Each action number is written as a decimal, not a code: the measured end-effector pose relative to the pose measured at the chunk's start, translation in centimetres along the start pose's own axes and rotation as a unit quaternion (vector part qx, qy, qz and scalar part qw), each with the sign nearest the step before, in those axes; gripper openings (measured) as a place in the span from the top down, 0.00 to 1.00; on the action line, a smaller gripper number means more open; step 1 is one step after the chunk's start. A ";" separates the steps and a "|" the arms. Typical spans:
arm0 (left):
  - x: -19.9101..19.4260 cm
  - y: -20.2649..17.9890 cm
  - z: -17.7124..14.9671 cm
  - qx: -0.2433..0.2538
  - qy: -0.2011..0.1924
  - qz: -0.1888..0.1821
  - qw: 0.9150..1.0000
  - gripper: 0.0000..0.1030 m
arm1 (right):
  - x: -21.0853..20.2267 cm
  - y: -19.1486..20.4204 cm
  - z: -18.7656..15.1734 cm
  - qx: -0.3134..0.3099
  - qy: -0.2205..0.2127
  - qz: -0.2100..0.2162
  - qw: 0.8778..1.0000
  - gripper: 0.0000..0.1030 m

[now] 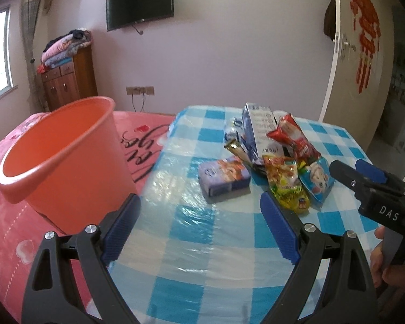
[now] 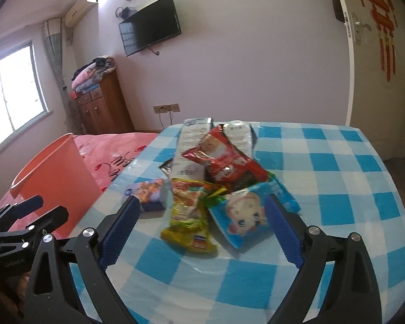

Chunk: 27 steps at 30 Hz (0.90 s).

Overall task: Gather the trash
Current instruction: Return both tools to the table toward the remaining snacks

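A pile of trash lies on the blue-checked table [image 1: 202, 243]: a small purple carton [image 1: 224, 179], a yellow snack bag [image 1: 287, 186], a blue cartoon-face bag [image 1: 317, 182], a red bag [image 1: 294, 136] and a tall white-blue carton [image 1: 257, 132]. An empty orange bucket [image 1: 64, 156] stands on the left. My left gripper [image 1: 199, 205] is open and empty, short of the purple carton. My right gripper [image 2: 202, 208] is open, its fingers on either side of the yellow bag [image 2: 191, 216] and the blue bag [image 2: 243, 216], near the red bag [image 2: 226, 162]. It also shows in the left wrist view [image 1: 348, 172].
The bucket [image 2: 54, 172] sits on a pink bedspread [image 1: 10, 216] beside the table's left edge [image 2: 116, 186]. A wooden cabinet [image 1: 67, 81] with folded blankets stands at the back wall, a TV [image 1: 140, 2] hangs above, and a door [image 1: 359, 54] is at right.
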State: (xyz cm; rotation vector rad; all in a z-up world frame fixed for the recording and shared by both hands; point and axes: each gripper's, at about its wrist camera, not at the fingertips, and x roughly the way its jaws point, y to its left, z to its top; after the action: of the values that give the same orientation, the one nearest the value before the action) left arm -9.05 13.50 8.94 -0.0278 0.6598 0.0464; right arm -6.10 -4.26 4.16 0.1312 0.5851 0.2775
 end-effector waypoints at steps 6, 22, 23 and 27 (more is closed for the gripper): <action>1.5 -1.6 0.2 -0.008 0.032 -0.017 0.999 0.12 | 0.5 -4.1 -0.3 0.047 0.017 -0.015 0.999 0.09; 7.0 -4.0 2.9 -0.025 0.064 -0.021 0.997 0.12 | 1.1 -10.8 -1.0 0.123 0.038 0.001 0.992 0.09; 7.7 -3.9 3.1 -0.032 0.069 -0.022 0.997 0.12 | 1.1 -10.9 -1.0 0.126 0.038 0.002 0.991 0.09; 9.9 -3.5 3.7 -0.058 0.085 -0.027 0.994 0.12 | 1.4 -11.8 -0.9 0.139 0.041 0.013 0.989 0.09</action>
State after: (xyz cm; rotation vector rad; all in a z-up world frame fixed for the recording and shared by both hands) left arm 1.24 10.49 5.84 -0.1635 0.8252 0.0295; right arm -2.90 -15.04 0.34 0.3979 0.7018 0.2260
